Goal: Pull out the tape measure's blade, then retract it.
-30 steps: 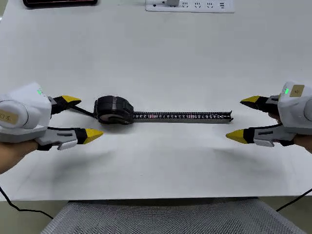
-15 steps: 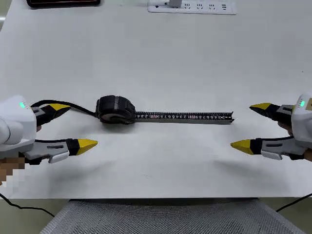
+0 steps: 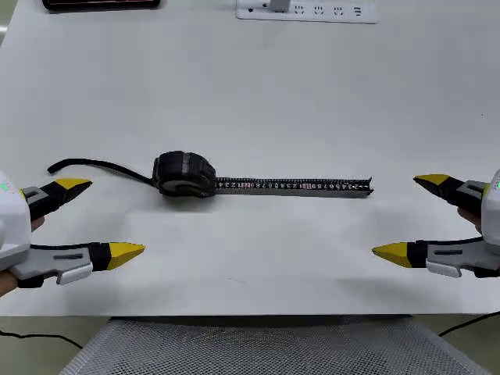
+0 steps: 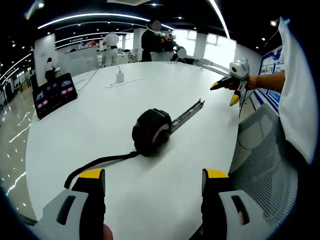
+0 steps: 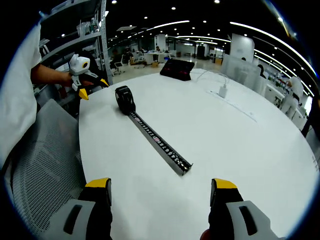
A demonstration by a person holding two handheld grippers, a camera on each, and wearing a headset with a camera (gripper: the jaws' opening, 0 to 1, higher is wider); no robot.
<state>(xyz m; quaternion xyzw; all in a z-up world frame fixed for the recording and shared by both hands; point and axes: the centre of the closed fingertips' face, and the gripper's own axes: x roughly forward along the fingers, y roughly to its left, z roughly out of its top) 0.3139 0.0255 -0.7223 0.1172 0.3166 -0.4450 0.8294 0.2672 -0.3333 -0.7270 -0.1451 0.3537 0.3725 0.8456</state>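
Table [image 3: 250, 101]; left tool [image 3: 116, 217], right tool [image 3: 394, 216] agape

The white table [image 3: 258, 94] lies bare on the near and far sides of the tape measure [image 3: 183, 174], open to a gripper from either. To its right its drawn-out blade [image 3: 293, 186] lies flat, and to its left its black strap [image 3: 94, 166] trails over the surface, with the left gripper [image 3: 113, 217] near the strap's end and the right gripper [image 3: 397, 216] beyond the blade's tip, both spread wide. Well behind it, a power strip [image 3: 306, 9] and a dark flat device [image 3: 101, 3] lie at the table's far edge.
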